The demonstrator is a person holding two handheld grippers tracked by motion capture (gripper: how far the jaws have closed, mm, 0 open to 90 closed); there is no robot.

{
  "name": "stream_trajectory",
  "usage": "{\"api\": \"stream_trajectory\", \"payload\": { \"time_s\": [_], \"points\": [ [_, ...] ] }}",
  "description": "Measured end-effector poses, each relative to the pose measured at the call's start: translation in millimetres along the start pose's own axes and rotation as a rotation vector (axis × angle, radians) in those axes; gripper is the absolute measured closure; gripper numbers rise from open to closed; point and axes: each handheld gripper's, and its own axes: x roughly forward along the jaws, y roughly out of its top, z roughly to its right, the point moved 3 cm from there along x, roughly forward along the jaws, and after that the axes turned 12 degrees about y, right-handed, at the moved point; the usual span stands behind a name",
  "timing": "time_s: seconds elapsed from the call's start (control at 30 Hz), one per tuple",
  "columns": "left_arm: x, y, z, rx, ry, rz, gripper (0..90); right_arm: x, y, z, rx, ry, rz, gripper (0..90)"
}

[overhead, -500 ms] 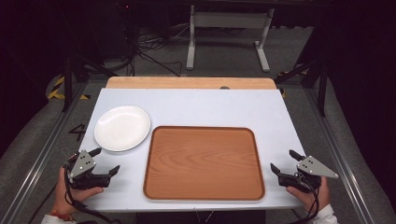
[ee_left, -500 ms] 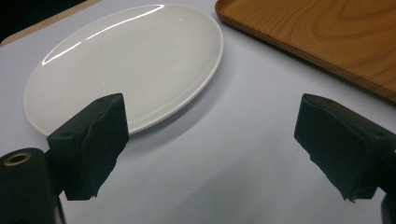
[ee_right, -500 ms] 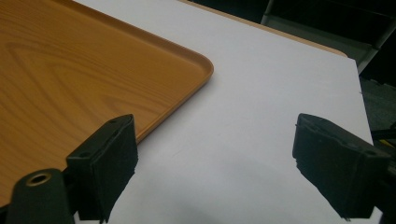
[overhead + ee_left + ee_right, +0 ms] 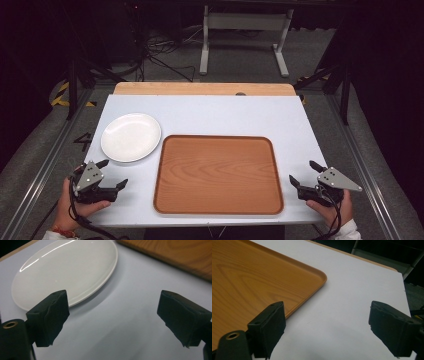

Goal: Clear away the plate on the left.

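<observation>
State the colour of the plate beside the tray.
White and glossy; the plate shows best in the left gripper view.

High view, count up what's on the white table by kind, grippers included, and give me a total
White plate: 1
Wooden tray: 1
Grippers: 2, the left gripper near the plate and the right gripper beside the tray, both open with nothing between the jaws
Total: 4
</observation>
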Motion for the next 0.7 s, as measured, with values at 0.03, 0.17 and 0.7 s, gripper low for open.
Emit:
{"api": "stream_trajectory", "payload": {
  "time_s": [0.03,0.17,0.7],
  "points": [
    [0.1,1.3,0.6,0.013,0.017,-0.005,11.6,0.1,0.1,0.1,0.0,0.0,0.001,14.7],
    [-0.2,7.4,0.1,0.044,0.056,-0.006,12.2,1.6,-1.0,0.5,-0.002,0.004,-0.006,14.7],
    [40.5,32.5,6.1,0.301,0.174,-0.135,17.1,4.6,-2.5,-0.5,0.0,0.008,-0.02,14.7]
  ]
}}
